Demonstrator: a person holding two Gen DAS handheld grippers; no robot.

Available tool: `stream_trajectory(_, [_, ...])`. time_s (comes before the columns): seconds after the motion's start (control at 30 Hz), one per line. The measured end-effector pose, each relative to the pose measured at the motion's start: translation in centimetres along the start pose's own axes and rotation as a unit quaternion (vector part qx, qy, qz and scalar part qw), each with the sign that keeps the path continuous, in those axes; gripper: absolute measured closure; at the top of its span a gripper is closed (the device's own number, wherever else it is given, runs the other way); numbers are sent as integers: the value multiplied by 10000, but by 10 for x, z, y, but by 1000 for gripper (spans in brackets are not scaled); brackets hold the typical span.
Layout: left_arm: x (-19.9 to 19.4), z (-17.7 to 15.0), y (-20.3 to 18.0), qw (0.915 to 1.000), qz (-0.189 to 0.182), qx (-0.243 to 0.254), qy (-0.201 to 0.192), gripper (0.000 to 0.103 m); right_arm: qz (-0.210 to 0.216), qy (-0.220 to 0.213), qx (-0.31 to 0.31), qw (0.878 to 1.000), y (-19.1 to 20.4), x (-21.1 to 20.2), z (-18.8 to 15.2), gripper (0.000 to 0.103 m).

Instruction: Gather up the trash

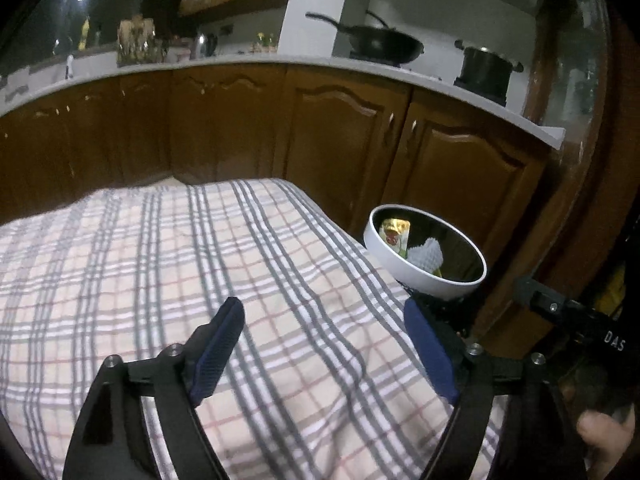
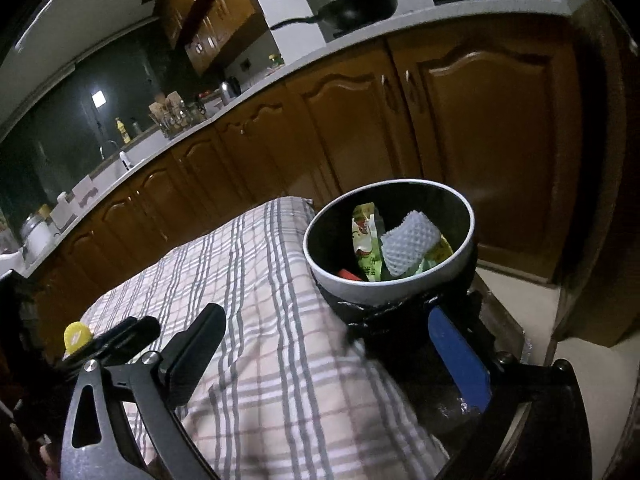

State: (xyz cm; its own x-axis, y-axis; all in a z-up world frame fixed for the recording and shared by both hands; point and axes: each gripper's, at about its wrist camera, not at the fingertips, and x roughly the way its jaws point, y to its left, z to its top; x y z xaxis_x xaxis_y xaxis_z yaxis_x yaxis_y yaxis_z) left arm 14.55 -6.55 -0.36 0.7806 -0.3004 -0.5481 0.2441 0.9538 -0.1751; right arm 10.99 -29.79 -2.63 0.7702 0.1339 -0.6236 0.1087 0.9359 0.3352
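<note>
Inside bin (image 2: 464, 216), red scrap (image 2: 350, 274) (right view only).

White foam net (image 2: 406, 242) and wrappers (image 2: 366, 240) lie inside round bin (image 2: 320, 258).

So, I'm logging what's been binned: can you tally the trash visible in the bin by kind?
In the bin:
Green printed wrappers: 2 visible
White foam net: 1
Red scrap: 1
Total: 4 visible; anything underneath is hidden.

Dim, grainy; fisheye-bent edges (dark vignette corners).
</note>
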Motion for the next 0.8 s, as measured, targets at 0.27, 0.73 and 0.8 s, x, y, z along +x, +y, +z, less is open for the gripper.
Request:
stream_trajectory(0.27, [-63,-22,-4,9944,491,170,-916,1,-351,-1203,-827,9887,37,-51,-10,0])
stream_trajectory(0.73, [-83,-59,-17,9818,1328,502,-1258,1,-362,-1615,-1099,9801,48,-51,-32,0])
stream_trajectory(0.8, [-82,-61,-19,9813,1368,503,-1256,1,-417,-1619,-1137,9793,48,-50,-34,0])
